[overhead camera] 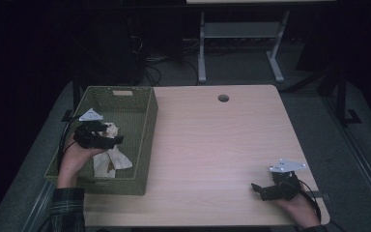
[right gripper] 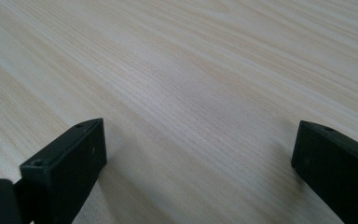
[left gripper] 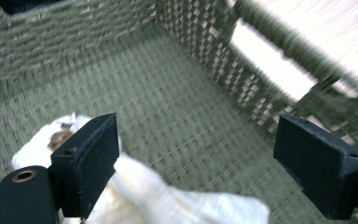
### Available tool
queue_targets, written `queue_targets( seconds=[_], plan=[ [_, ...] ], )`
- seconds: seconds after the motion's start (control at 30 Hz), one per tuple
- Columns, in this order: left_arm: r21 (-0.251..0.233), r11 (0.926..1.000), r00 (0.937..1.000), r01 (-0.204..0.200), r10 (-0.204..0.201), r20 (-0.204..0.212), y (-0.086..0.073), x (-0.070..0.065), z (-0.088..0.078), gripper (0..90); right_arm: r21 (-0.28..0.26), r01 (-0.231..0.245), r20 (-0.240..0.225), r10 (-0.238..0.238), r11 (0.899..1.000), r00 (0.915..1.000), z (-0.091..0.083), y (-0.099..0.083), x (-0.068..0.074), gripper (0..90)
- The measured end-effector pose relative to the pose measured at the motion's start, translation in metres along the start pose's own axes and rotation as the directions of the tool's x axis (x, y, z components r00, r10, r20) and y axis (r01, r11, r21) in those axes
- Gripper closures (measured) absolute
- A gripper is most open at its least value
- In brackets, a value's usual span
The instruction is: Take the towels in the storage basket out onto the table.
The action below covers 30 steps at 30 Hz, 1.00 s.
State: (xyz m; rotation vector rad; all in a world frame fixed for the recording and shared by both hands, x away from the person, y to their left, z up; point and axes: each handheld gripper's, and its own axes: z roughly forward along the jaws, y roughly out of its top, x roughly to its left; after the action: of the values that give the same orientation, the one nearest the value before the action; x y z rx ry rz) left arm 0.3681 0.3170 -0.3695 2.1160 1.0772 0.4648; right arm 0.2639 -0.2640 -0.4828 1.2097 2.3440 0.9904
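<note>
A green woven basket (overhead camera: 147, 128) stands on the left part of the wooden table (overhead camera: 212, 145). White crumpled cloth (overhead camera: 112, 157) with brownish stains lies on its floor. My left gripper (overhead camera: 118, 140) hovers over the basket, jaws wide apart and nothing between them. In the left gripper view the cloth (left gripper: 168, 200) lies just below the open left gripper (left gripper: 193, 163), with the basket wall (left gripper: 242, 70) beyond. My right gripper (overhead camera: 255, 188) rests low near the table's front right corner, open. The right gripper view has the right gripper (right gripper: 198, 163) over bare wood (right gripper: 182, 70).
A round cable hole (overhead camera: 223, 98) sits near the table's far edge. Behind the table stand a white desk frame (overhead camera: 241, 43) and cables on the dark floor. The table's middle and right show plain wood.
</note>
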Motion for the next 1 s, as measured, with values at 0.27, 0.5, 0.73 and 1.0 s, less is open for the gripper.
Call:
queue_targets(
  seconds=[0.27,0.5,0.73,1.0],
  plan=[
    [0.108,0.9939,0.9993,0.023,-0.019,-0.033,-0.016,0.014,0.020,13.3,0.000,0.000,0.000,0.000,1.000,1.0000,0.000,0.000,0.000,2.7],
    [0.176,0.9836,0.9978,0.039,-0.028,-0.059,-0.022,0.019,0.030,13.3,0.000,0.000,0.000,0.000,1.000,1.0000,0.000,0.000,0.000,2.6],
    [0.311,0.9479,0.9956,0.070,-0.047,-0.081,-0.031,0.020,0.042,13.3,0.000,0.001,0.000,-0.001,1.000,1.0000,0.000,0.000,0.000,2.7],
    [0.363,0.9273,0.9943,0.093,-0.067,-0.082,-0.035,0.021,0.049,13.7,-0.001,0.002,0.000,-0.002,1.000,1.0000,0.000,0.000,0.000,2.7]
  ],
)
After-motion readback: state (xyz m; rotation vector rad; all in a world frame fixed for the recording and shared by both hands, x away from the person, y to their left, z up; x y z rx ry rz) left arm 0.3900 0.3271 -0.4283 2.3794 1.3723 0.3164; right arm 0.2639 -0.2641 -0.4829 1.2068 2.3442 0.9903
